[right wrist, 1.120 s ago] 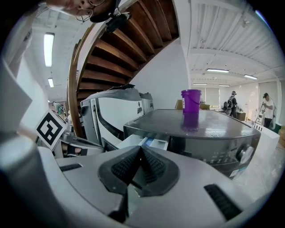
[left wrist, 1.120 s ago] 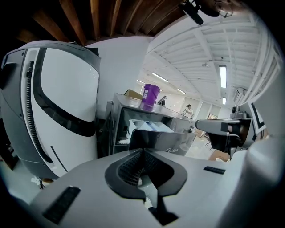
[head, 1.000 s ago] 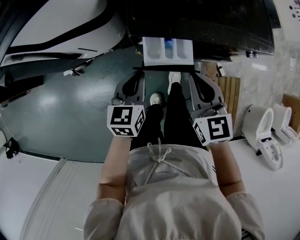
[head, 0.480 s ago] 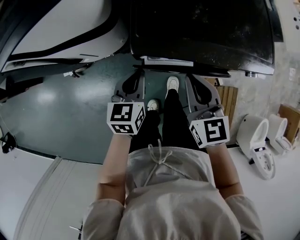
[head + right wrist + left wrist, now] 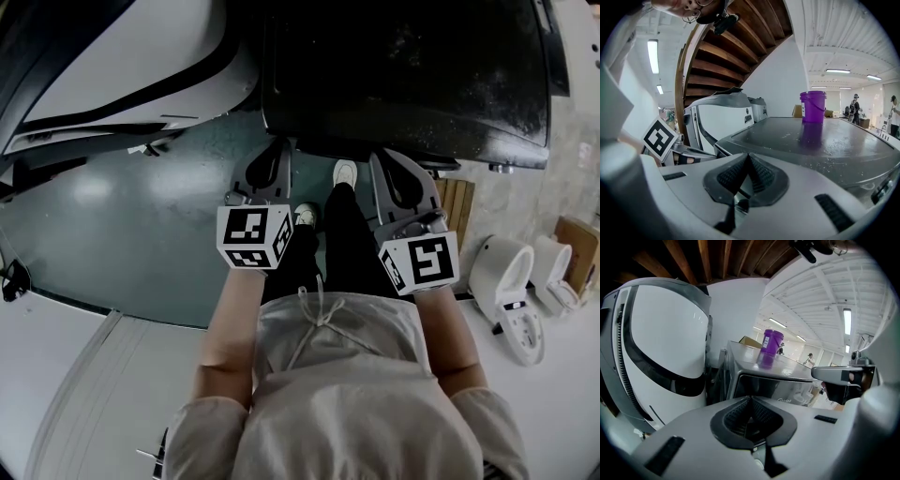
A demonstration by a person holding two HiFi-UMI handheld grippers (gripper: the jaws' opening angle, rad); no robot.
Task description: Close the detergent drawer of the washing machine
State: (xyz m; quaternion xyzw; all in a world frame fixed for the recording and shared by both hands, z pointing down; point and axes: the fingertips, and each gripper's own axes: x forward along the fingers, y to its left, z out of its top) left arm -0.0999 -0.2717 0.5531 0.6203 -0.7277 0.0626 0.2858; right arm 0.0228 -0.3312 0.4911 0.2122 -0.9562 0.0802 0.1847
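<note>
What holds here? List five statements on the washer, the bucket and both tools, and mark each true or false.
A purple bucket stands on the washing machine. True.
The left tool grips a cloth. False: its jaws are together, on nothing.
The right tool has its jaws together. True.
The detergent drawer juts out. False: the head view shows nothing projecting from the machine's front.
The bucket lies tipped over. False: it stands upright.

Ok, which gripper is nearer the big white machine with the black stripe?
Left. The left gripper sits just right of the white machine; the right gripper is farther right, beyond the person's legs.
</note>
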